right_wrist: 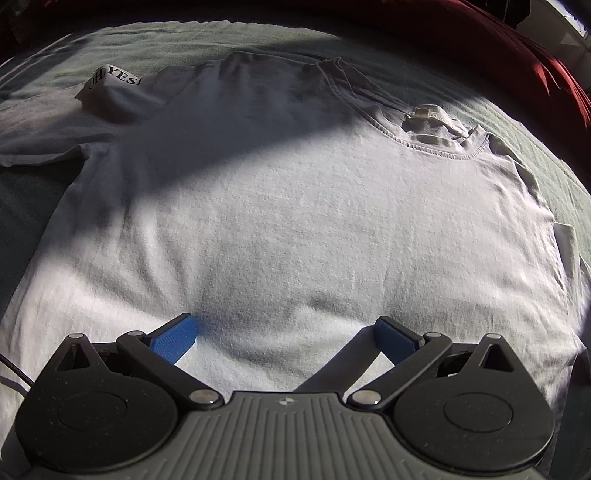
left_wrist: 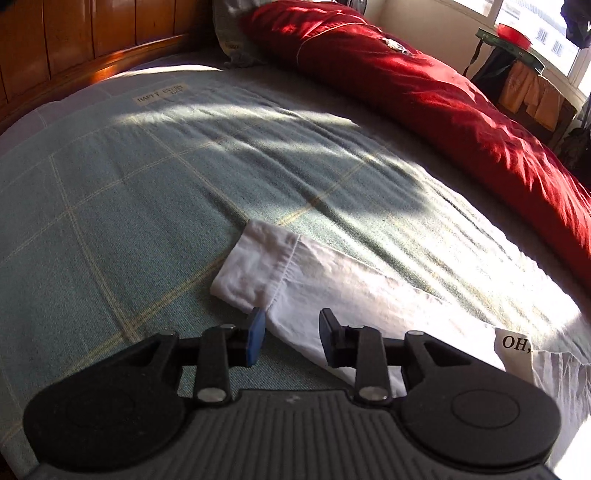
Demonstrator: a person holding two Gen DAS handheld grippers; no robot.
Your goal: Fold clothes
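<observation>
A white long-sleeved shirt (right_wrist: 295,221) lies spread flat on the bed, collar (right_wrist: 436,136) at the upper right. A turned-up fold with black lettering (right_wrist: 114,83) shows at its upper left. In the left wrist view one white sleeve (left_wrist: 314,277) stretches across the blanket, its cuff (left_wrist: 255,266) at the far end. My left gripper (left_wrist: 291,338) is open, its blue pads either side of the sleeve near the cuff, nothing pinched. My right gripper (right_wrist: 286,338) is wide open just above the shirt's lower body, holding nothing.
The bed has a green checked blanket (left_wrist: 147,192). A red duvet (left_wrist: 424,96) is bunched along the far right side. A wooden headboard (left_wrist: 92,33) stands at the back left. A rack with hanging orange cloths (left_wrist: 532,92) is by the window.
</observation>
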